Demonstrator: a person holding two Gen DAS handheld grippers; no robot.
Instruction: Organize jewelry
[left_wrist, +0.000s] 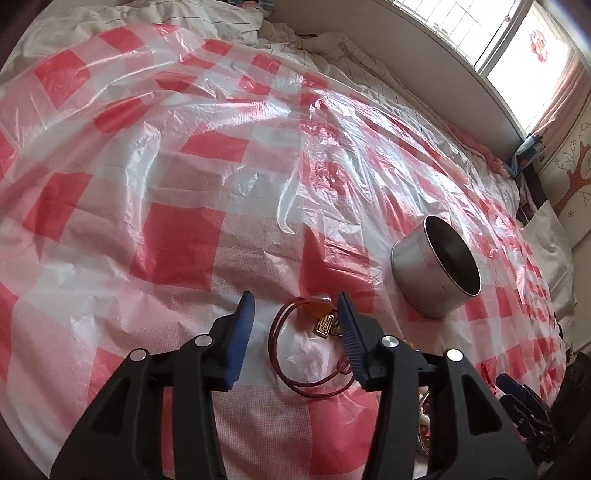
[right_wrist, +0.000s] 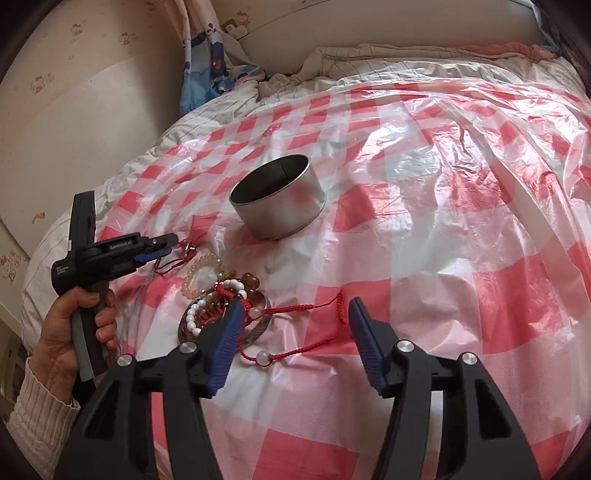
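A dark red cord necklace (left_wrist: 295, 354) with an amber pendant and gold charms (left_wrist: 325, 321) lies on the checked sheet between the fingers of my open left gripper (left_wrist: 295, 314). The round metal tin (left_wrist: 439, 266) stands open just beyond to the right; it also shows in the right wrist view (right_wrist: 280, 199). My right gripper (right_wrist: 295, 317) is open over a red braided cord bracelet (right_wrist: 317, 332). A pile of bead bracelets and a bangle (right_wrist: 218, 302) lies by its left finger. The left gripper (right_wrist: 162, 245) shows at left, over the necklace (right_wrist: 177, 258).
A red-and-white checked plastic sheet (left_wrist: 177, 221) covers the bed. A rumpled quilt (right_wrist: 369, 62) lies at the far edge. A wall and curtain (right_wrist: 199, 48) stand behind the bed. A window (left_wrist: 517, 48) is at the upper right.
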